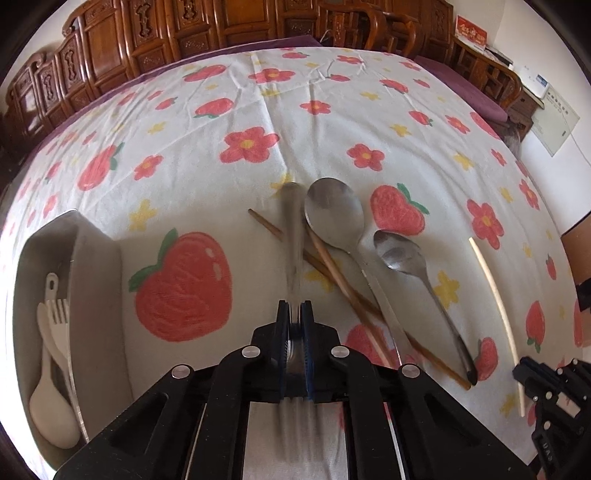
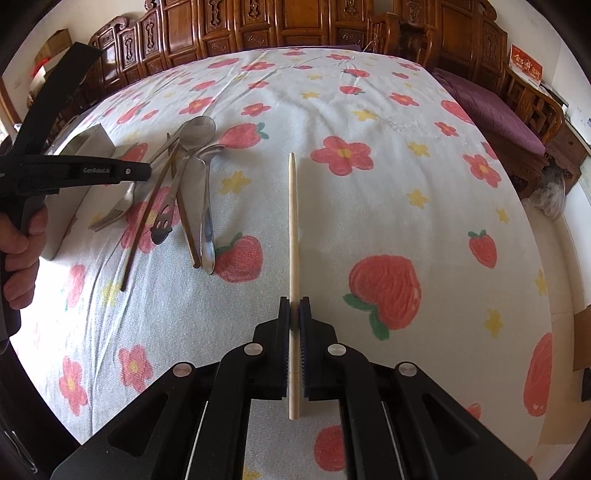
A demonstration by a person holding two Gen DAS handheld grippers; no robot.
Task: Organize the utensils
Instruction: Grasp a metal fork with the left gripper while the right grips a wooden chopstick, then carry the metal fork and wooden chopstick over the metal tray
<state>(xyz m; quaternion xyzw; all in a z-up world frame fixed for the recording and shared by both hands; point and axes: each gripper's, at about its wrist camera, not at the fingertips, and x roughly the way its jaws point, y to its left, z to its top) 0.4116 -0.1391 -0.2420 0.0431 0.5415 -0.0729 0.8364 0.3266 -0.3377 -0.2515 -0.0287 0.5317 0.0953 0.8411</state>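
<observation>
My left gripper (image 1: 294, 308) is shut on a metal utensil (image 1: 293, 236), blurred by motion, held above the cloth; it looks like a fork in the right wrist view (image 2: 122, 206). My right gripper (image 2: 294, 304) is shut on a pale chopstick (image 2: 293, 236) that points away from me; it also shows in the left wrist view (image 1: 495, 295). On the cloth lie a large metal spoon (image 1: 334, 214), a smaller metal spoon (image 1: 400, 251) and brown chopsticks (image 1: 332, 273). A grey tray (image 1: 96, 288) at the left holds a white plastic spoon (image 1: 51, 402) and a white fork (image 1: 59, 317).
The table is covered by a white cloth (image 2: 369, 206) with strawberries and flowers. Carved wooden furniture (image 1: 184, 33) and chairs stand behind it. A purple cushion (image 2: 491, 107) lies at the far right. The left gripper's body (image 2: 74, 173) and a hand (image 2: 18, 251) reach in at the left.
</observation>
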